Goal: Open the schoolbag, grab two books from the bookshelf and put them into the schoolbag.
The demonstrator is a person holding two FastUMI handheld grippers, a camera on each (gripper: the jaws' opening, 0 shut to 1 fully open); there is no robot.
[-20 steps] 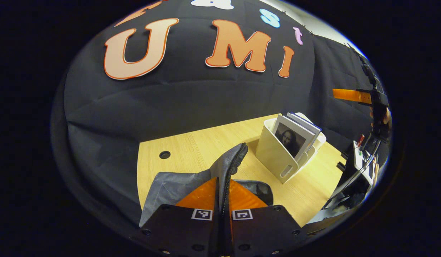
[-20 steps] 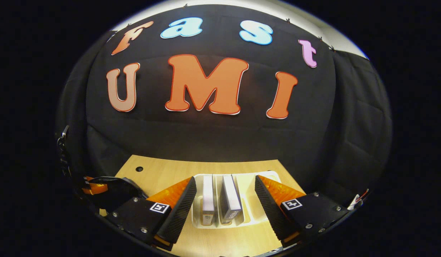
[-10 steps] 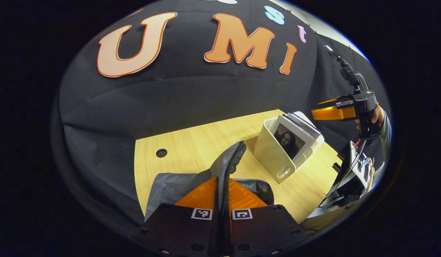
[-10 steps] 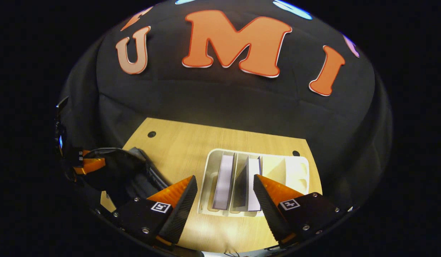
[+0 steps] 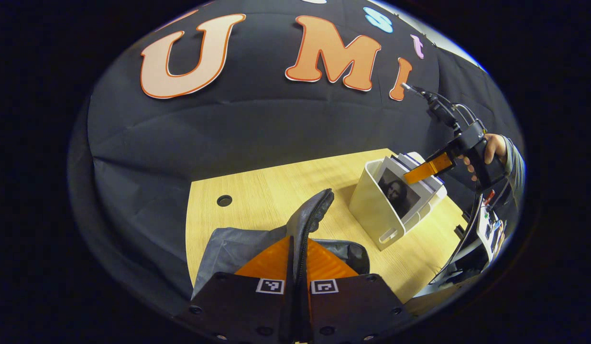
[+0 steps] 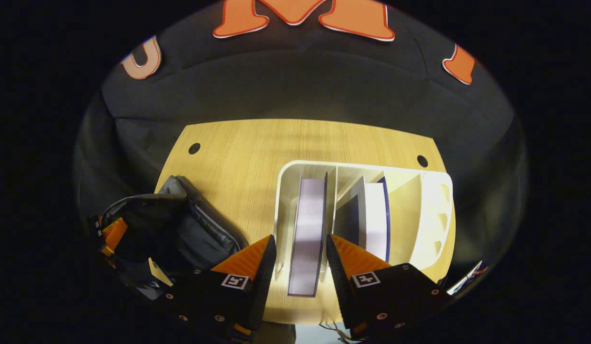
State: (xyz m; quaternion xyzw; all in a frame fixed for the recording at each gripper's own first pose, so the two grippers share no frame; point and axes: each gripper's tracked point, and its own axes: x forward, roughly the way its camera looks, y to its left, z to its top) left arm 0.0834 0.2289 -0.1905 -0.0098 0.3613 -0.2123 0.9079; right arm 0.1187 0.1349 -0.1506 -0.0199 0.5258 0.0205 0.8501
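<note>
My left gripper (image 5: 299, 240) is shut on the zipper edge of the grey schoolbag (image 5: 311, 213) and holds that flap up over the wooden table (image 5: 262, 186). To the right stands the white bookshelf (image 5: 374, 212) with books (image 5: 400, 188) leaning in it. A hand (image 5: 491, 148) holds my right gripper (image 5: 427, 167) down at the tops of the books. In the right gripper view, my right gripper (image 6: 301, 258) is open and straddles the left book (image 6: 309, 220) from above. A second book (image 6: 374, 215) stands one slot to the right. The schoolbag (image 6: 190, 234) lies to the left, with the left gripper (image 6: 111, 231) at its edge.
The bookshelf (image 6: 434, 205) has bare slots on its right side. Round cable holes (image 6: 194, 148) (image 6: 422, 161) mark the table's far corners. Some equipment with cables (image 5: 484, 224) stands off the table's right edge. The black cloth wall rises just behind the table.
The right gripper tilted downward and dropped over the bookshelf, its fingers narrowing around the left book. The left gripper kept its hold on the bag flap, almost still.
</note>
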